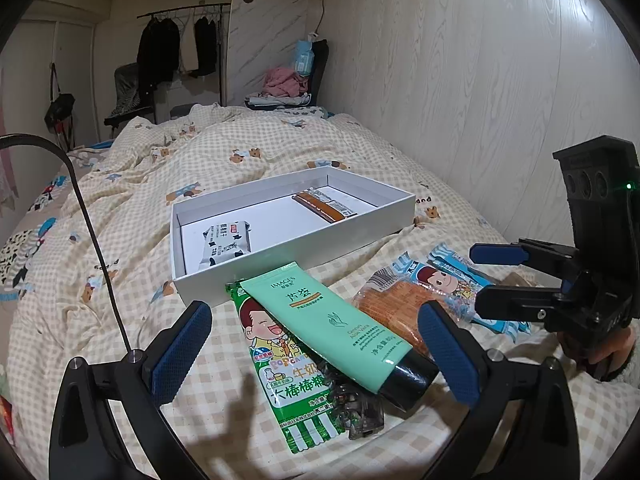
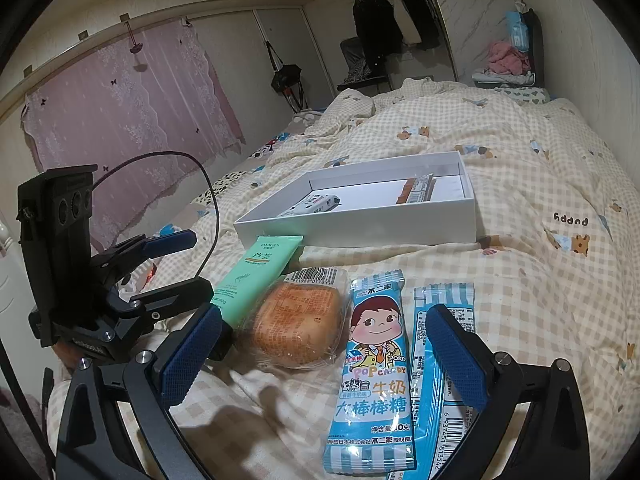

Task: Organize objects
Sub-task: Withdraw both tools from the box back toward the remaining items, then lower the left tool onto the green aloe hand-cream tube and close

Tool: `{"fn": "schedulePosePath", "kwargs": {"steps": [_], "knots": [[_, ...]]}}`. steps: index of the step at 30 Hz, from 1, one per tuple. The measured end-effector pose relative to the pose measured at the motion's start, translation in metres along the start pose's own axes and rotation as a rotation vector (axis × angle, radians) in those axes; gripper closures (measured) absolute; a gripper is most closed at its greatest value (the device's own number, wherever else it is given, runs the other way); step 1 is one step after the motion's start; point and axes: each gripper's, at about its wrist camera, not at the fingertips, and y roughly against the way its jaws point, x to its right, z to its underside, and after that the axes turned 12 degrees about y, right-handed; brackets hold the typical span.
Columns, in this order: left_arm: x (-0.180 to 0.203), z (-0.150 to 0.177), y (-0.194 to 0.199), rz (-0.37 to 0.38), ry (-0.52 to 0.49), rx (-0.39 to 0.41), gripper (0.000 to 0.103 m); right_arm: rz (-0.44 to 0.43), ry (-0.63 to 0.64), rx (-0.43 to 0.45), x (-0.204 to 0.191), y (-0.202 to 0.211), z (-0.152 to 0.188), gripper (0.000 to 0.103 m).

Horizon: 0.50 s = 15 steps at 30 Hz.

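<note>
Snacks and toiletries lie in a loose row on the checked quilt (image 1: pixel 280 152) just short of the white box (image 1: pixel 280 276), presumably gathered there so each can be lifted a short way over its near wall. In the left wrist view the left gripper (image 1: pixel 316 348) stands wide and empty, its blue pads straddling the mint-green hand cream tube (image 1: pixel 332 320), which lies slantwise on top of the green candy packet (image 1: pixel 280 364) with its black cap toward the camera; since the tube is uppermost, it looks the sensible first pick. A small clear plastic piece (image 1: pixel 360 416) peeps out beneath both; what it is I cannot tell. Inside the box a black-and-white wipes pack (image 1: pixel 226 242) sits toward the near left corner and a brown-and-silver bar (image 1: pixel 324 206) toward the far right, leaving the middle of the floor free for more. In the right wrist view the right gripper (image 2: pixel 324 360) is likewise spread wide, holding nothing, poised low over the wrapped bun (image 2: pixel 298 324) and the blue candy packet (image 2: pixel 376 376), with a second blue packet (image 2: pixel 440 432) face down partly under its right finger. The spread suits wide, flat wrappers. Both tools hover near the quilt's near edge, side by side, so each seems to take its own half of the row.
</note>
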Motion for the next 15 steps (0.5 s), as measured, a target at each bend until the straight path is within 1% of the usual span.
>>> {"fn": "schedulePosePath", "kwargs": {"steps": [8, 11, 13, 15], "knots": [[0.000, -0.001, -0.002, -0.001, 0.001, -0.014, 0.000, -0.004, -0.003, -0.006, 0.001, -0.002, 0.001, 0.000], [0.001, -0.003, -0.002, 0.008, -0.015, -0.034, 0.000, -0.003, -0.006, -0.006, 0.001, -0.002, 0.001, 0.000], [0.001, -0.009, 0.001, -0.013, -0.018, -0.058, 0.000, 0.001, -0.007, -0.007, 0.002, -0.003, 0.001, 0.000], [-0.003, -0.019, 0.007, -0.048, 0.009, -0.083, 0.000, 0.008, -0.009, -0.011, 0.002, -0.003, 0.002, 0.000]]}}
